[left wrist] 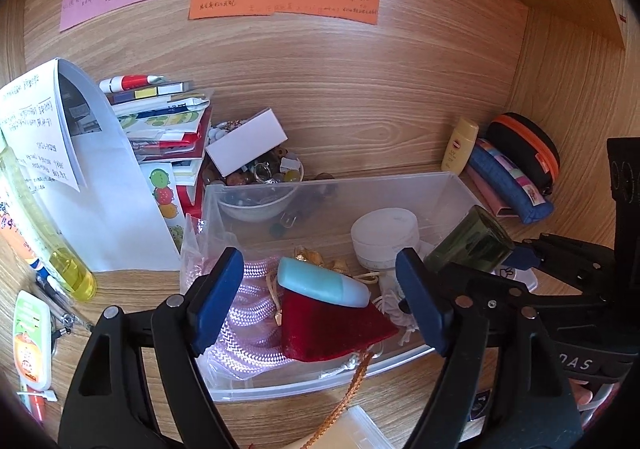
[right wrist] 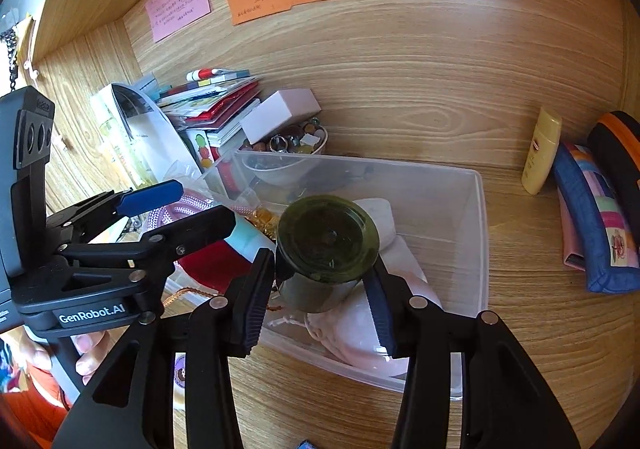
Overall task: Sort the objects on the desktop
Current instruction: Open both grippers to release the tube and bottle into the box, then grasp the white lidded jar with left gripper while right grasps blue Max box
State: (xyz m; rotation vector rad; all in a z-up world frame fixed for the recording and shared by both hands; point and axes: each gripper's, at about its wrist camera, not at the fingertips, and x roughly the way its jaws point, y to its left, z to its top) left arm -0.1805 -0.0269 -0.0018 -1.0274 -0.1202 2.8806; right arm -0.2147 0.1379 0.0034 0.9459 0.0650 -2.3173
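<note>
Green glass jar [right wrist: 326, 249] hangs over the clear bin [right wrist: 478, 249], clenched by the right gripper [right wrist: 320, 289] around its body. It looks heavy, stiff, slick and breakable, so the sides suit best. The left gripper [left wrist: 320, 297] gapes empty above a red pouch [left wrist: 332, 321], barely visible in the right view.
</note>
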